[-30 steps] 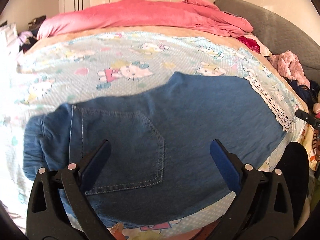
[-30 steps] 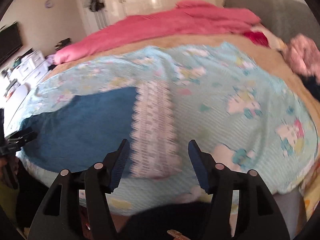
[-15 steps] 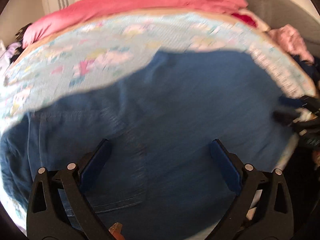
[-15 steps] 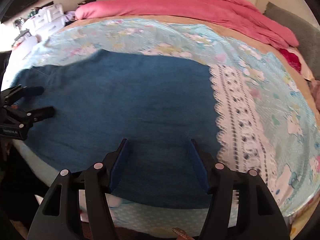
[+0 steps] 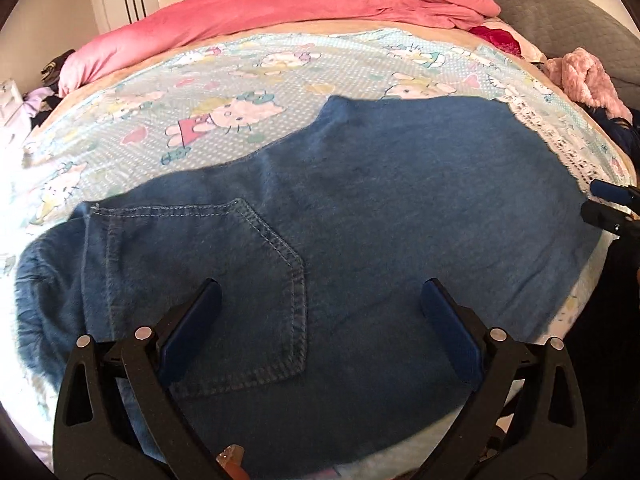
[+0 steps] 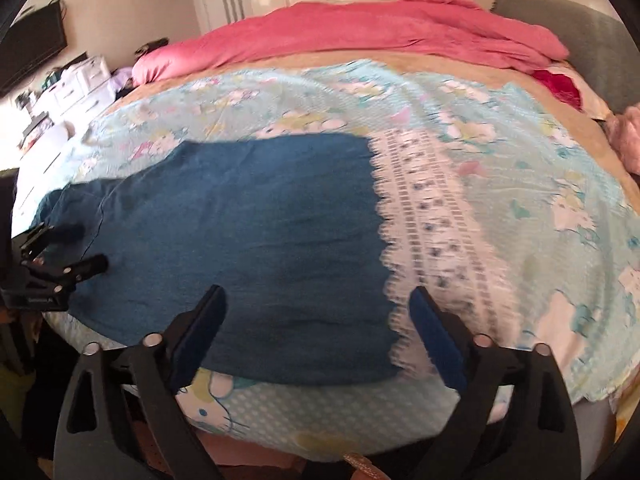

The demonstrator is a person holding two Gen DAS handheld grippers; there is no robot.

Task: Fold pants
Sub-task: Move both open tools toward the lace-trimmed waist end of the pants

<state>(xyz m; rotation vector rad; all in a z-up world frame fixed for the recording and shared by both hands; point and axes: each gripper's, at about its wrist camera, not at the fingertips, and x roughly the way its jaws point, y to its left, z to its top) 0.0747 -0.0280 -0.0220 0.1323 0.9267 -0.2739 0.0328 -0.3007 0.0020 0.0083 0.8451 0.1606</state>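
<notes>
Left tongs (image 5: 320, 308) spread, empty | right tongs (image 6: 318, 316) spread, empty | pants (image 5: 360, 240) flat on bedsheet (image 5: 240, 80)

My left claw (image 5: 320, 312) hides the denim pants' (image 5: 360, 208) near hem. Right wrist view is blurred: sheet (image 6: 520, 184) print unreadable, lace band (image 6: 424, 232) smeared. My right claw (image 5: 608, 204) is cut off at the left view's edge.
</notes>
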